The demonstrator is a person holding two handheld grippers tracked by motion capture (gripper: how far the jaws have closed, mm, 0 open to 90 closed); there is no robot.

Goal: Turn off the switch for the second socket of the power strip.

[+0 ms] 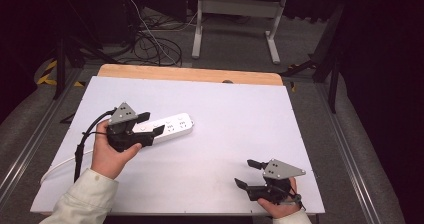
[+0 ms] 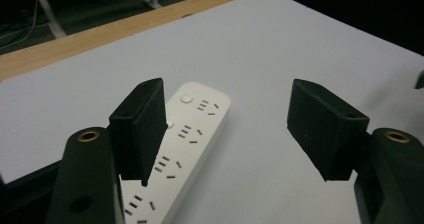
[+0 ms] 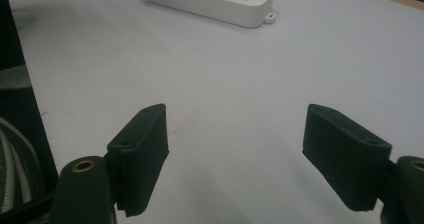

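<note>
A white power strip (image 1: 170,127) lies on the white table top, left of the middle, with its cord running off to the left. My left gripper (image 1: 151,123) hovers over the strip's near end, jaws wide apart and empty. In the left gripper view the power strip (image 2: 185,149) sits under the left jaw, with several sockets and a round button visible. My right gripper (image 1: 248,173) rests near the table's front right edge, open and empty, pointing left. The right gripper view shows the power strip (image 3: 215,0) far ahead across bare table.
The white board (image 1: 225,114) covers a wooden table whose far edge (image 1: 190,74) shows. Beyond it are a white desk frame (image 1: 235,14) and loose cables (image 1: 155,44) on the floor. Metal rails (image 1: 350,149) run along both sides.
</note>
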